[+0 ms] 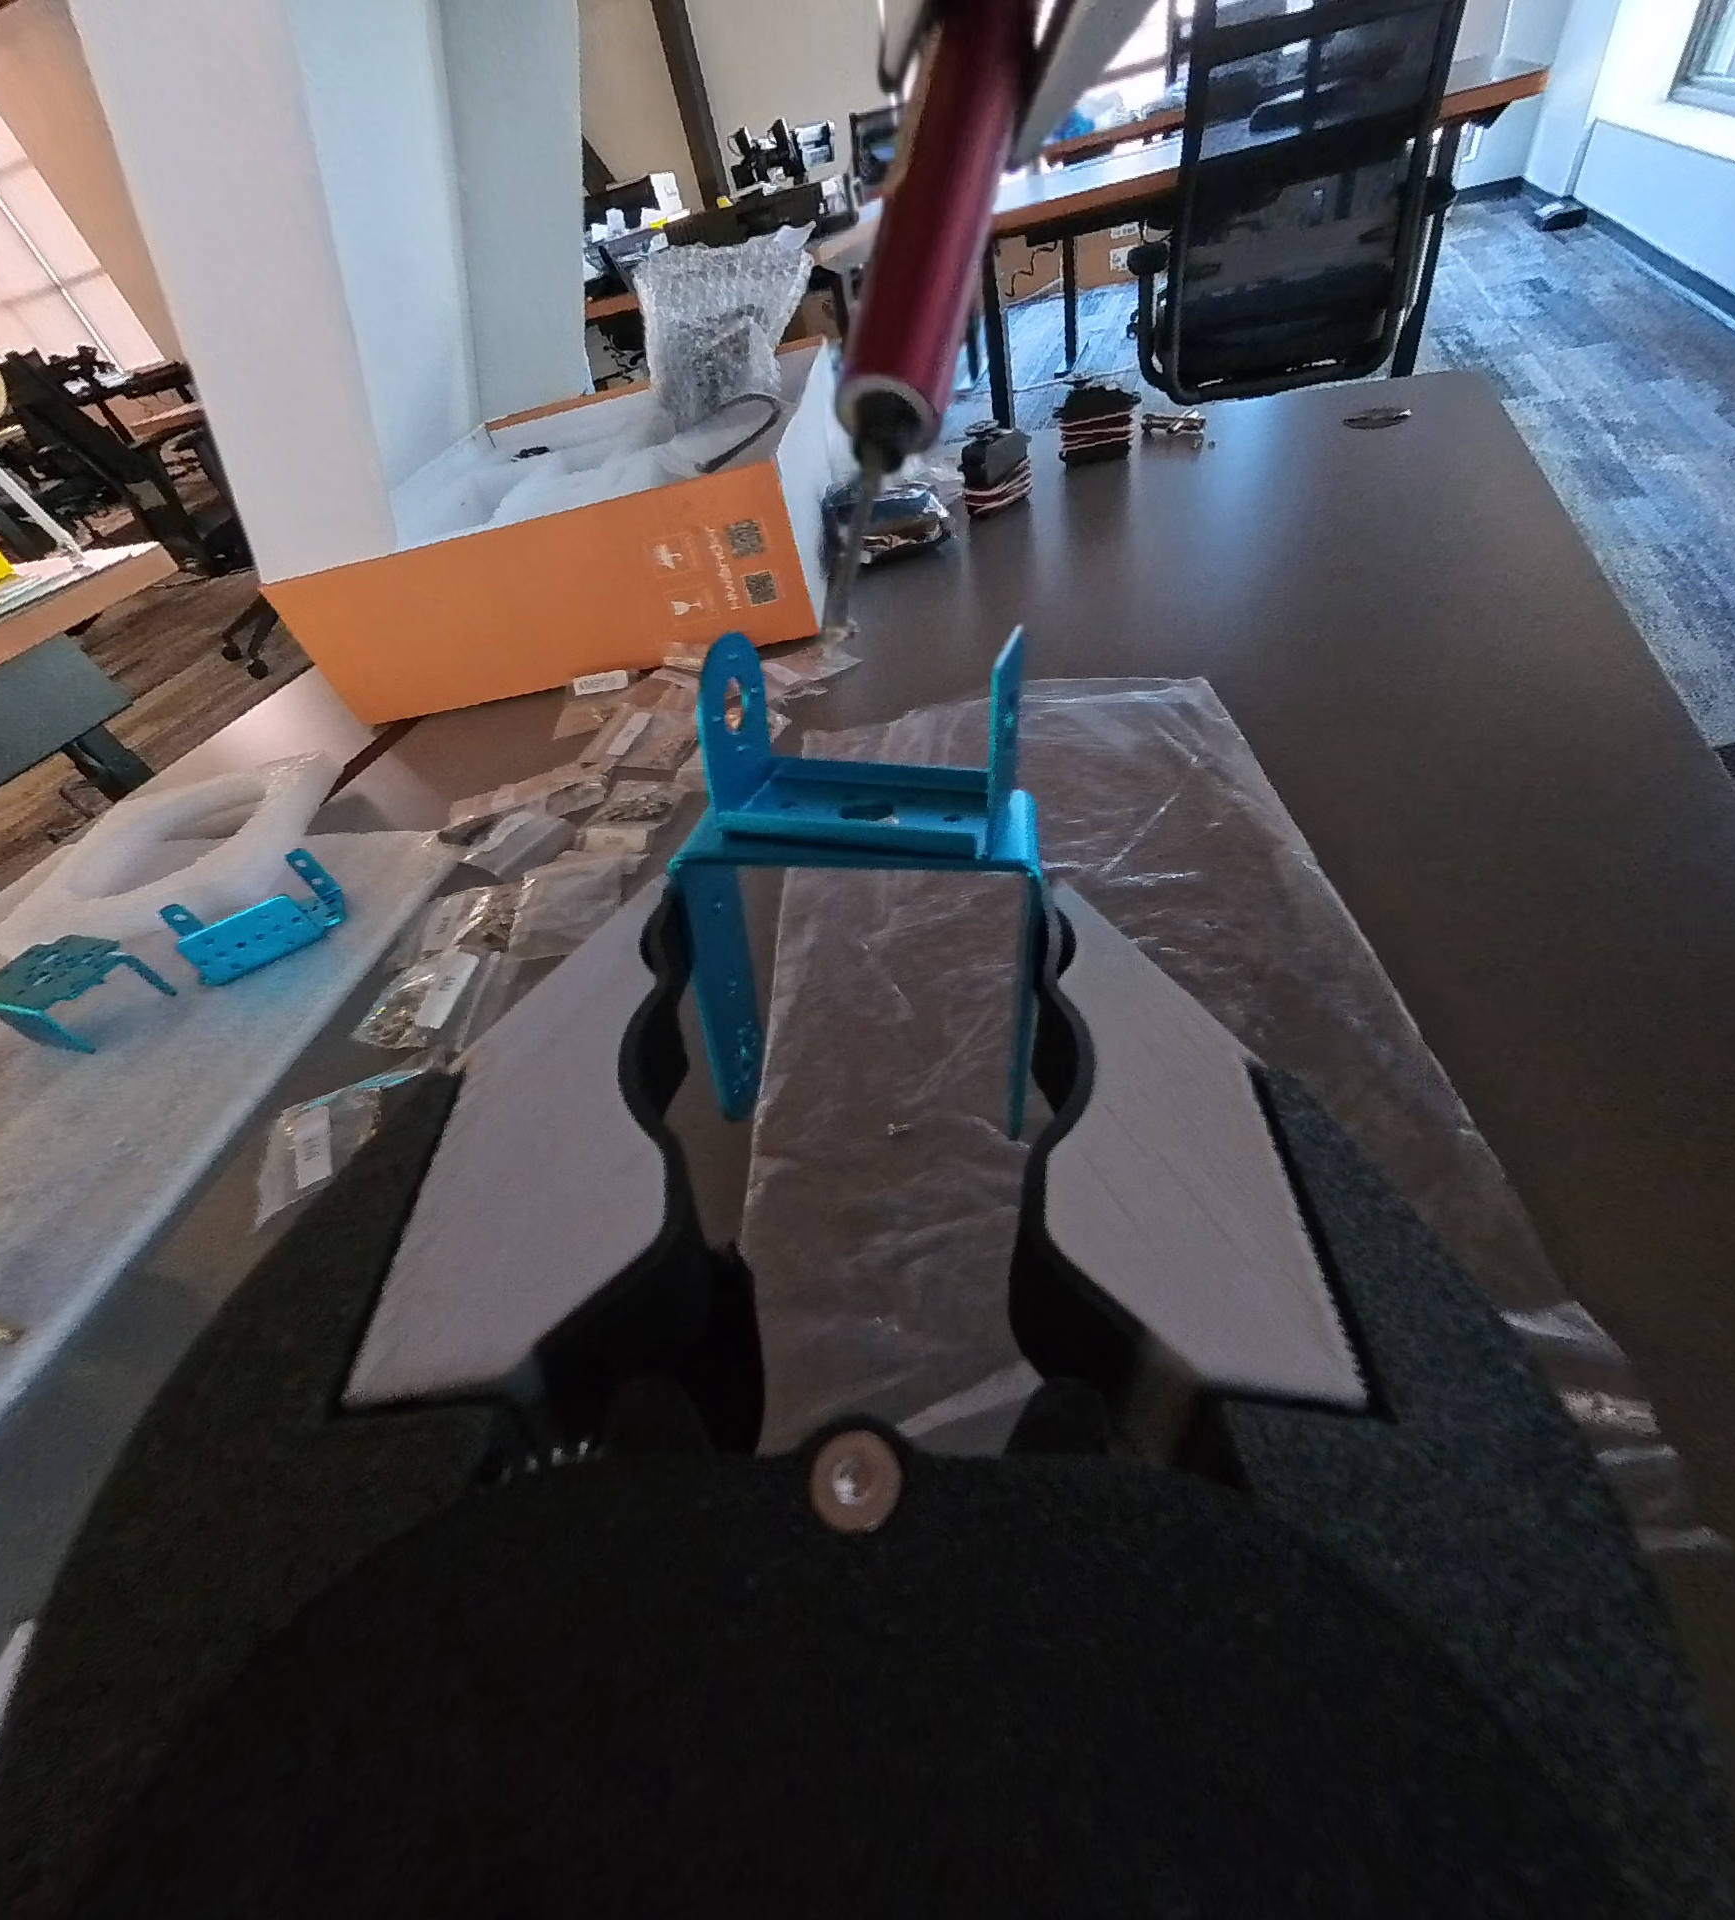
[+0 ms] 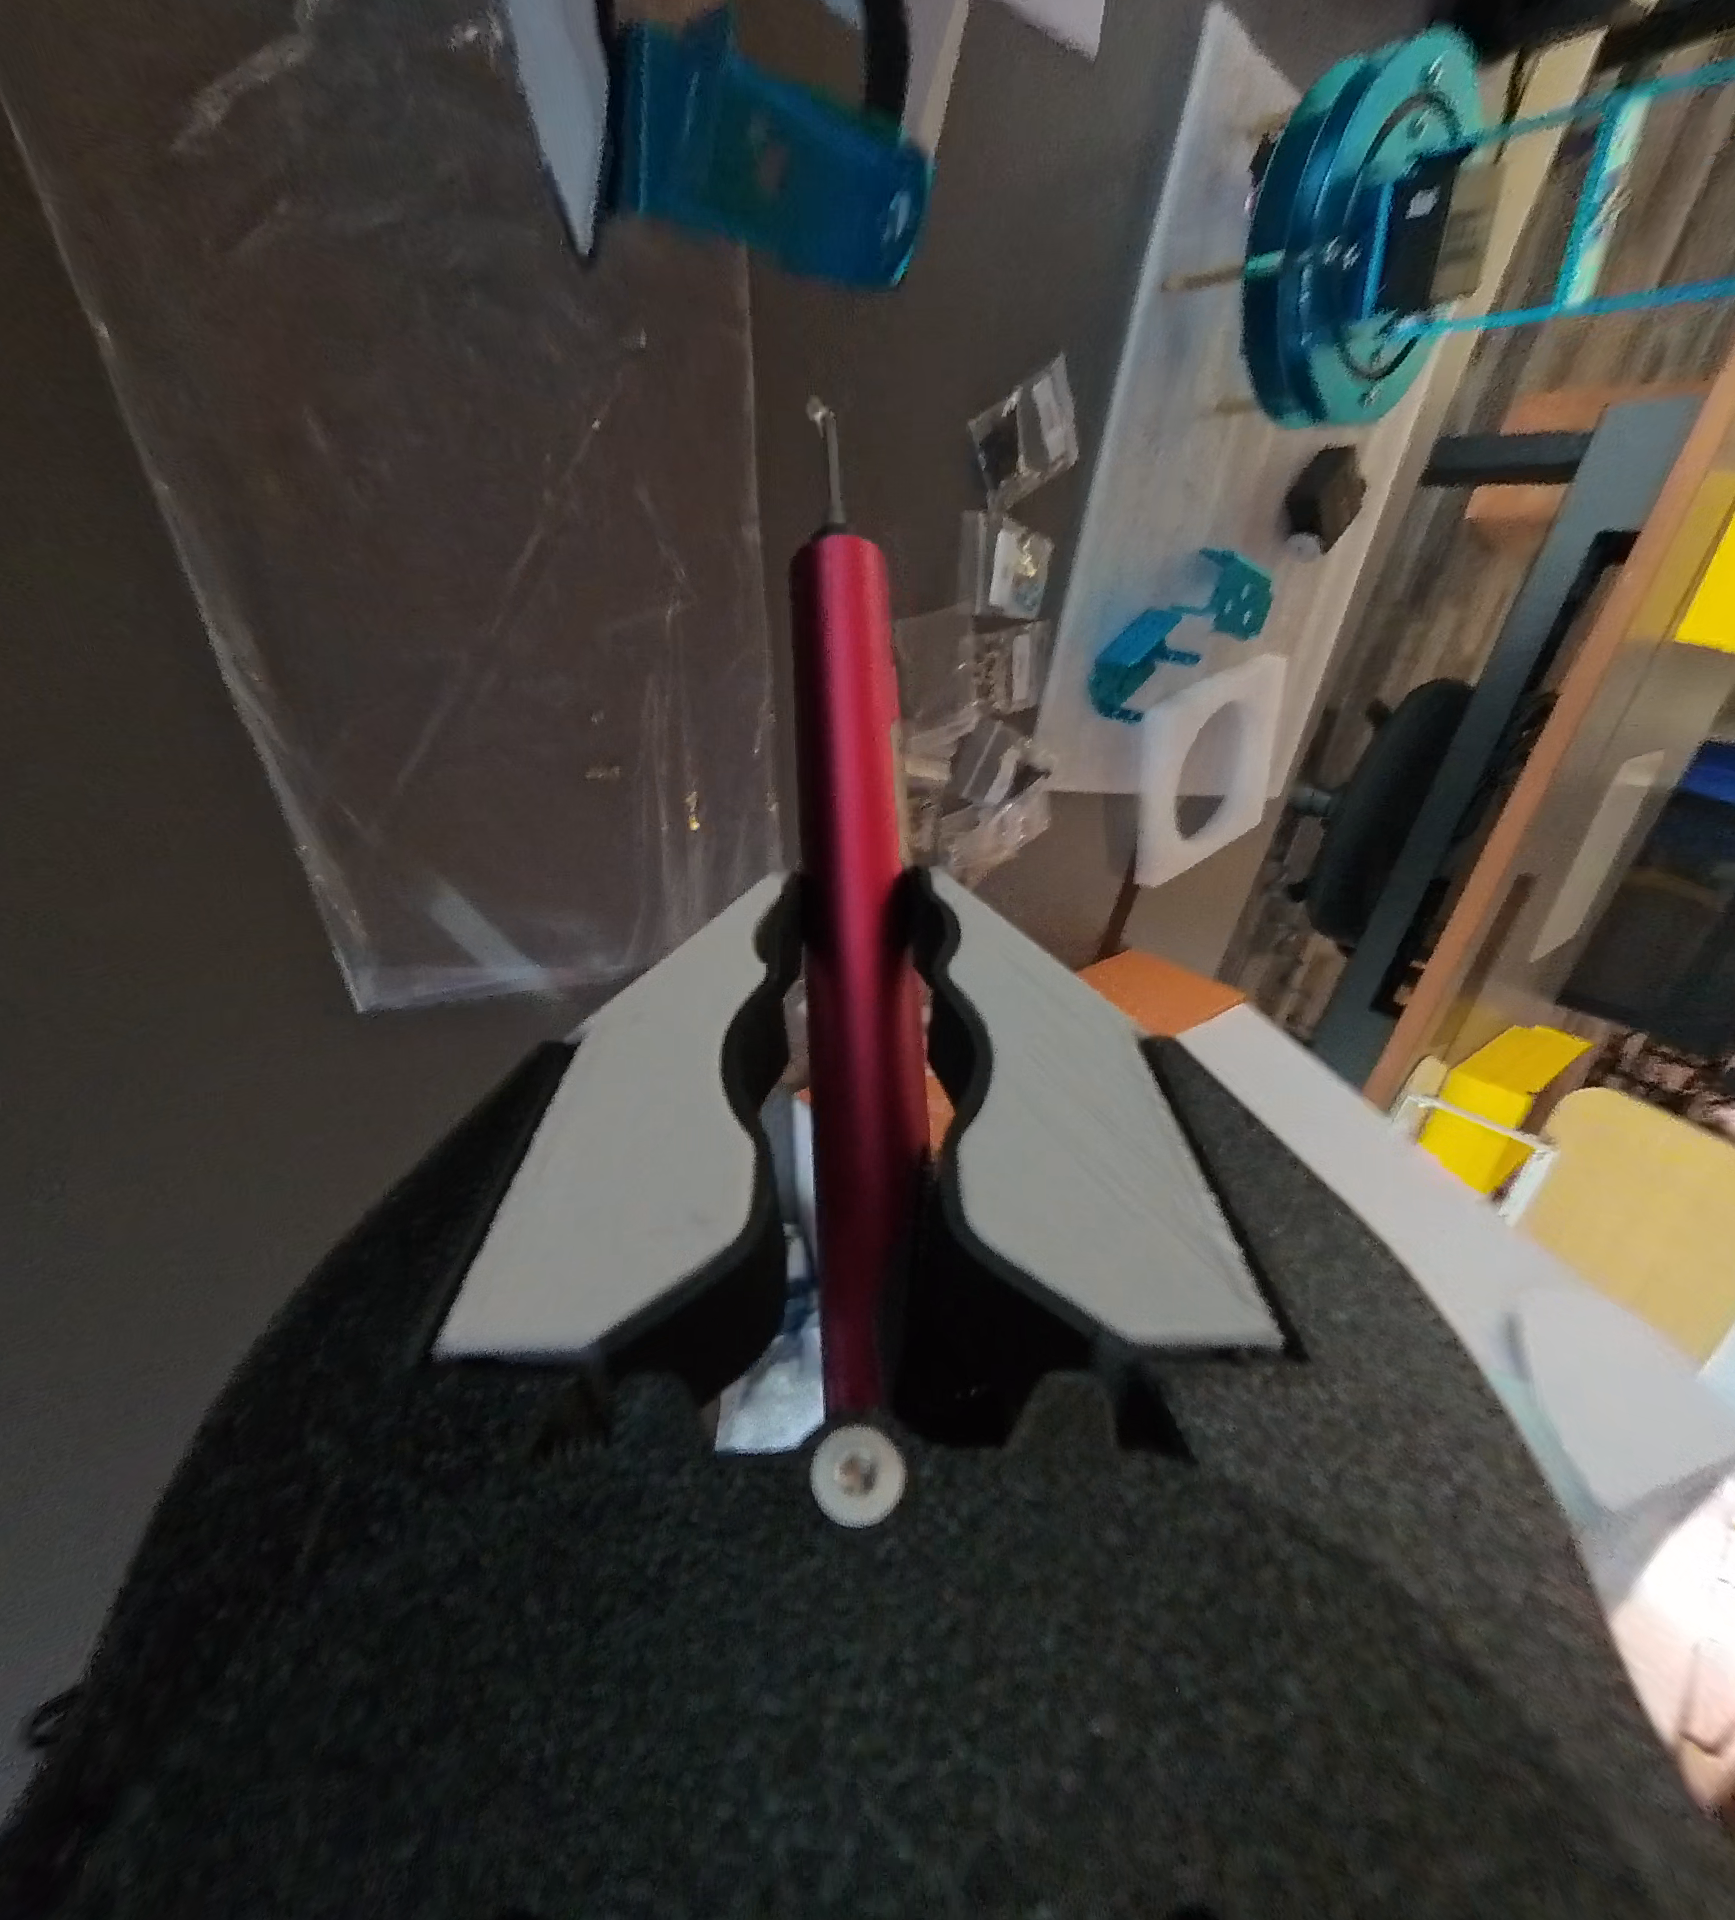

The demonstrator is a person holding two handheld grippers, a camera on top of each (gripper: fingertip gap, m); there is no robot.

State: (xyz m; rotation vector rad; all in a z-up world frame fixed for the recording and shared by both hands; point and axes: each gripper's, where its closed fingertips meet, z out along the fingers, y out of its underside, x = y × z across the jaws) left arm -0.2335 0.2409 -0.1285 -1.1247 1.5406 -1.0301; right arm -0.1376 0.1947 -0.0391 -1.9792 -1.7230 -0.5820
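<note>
My left gripper [image 1: 852,935] is shut on a blue metal bracket assembly [image 1: 863,821]: one U-shaped bracket with legs down between the fingers, and a second with legs up on top. It is held above a clear plastic bag [image 1: 1102,935] on the dark table [image 1: 1362,675]. My right gripper [image 2: 852,904] is shut on a red-handled screwdriver [image 2: 847,831], which also shows in the left wrist view [image 1: 920,239]. Its thin tip [image 1: 839,613] points down just beyond the bracket, near small clear bags. The bracket shows at the top of the right wrist view [image 2: 769,197].
An open orange box [image 1: 530,603] with bubble wrap stands at the far left. Small bags of hardware [image 1: 530,862] lie beside it, and black servos [image 1: 998,468] behind. Loose blue brackets [image 1: 250,935] and a round blue base [image 2: 1351,239] sit on white foam. An office chair [image 1: 1289,208] stands beyond the table. About 15 centimeters separates my left fingertips from my right. To reach the round blue base [image 2: 1351,239] in a straight line is about 25 centimeters for my left fingers, about 35 centimeters for my right.
</note>
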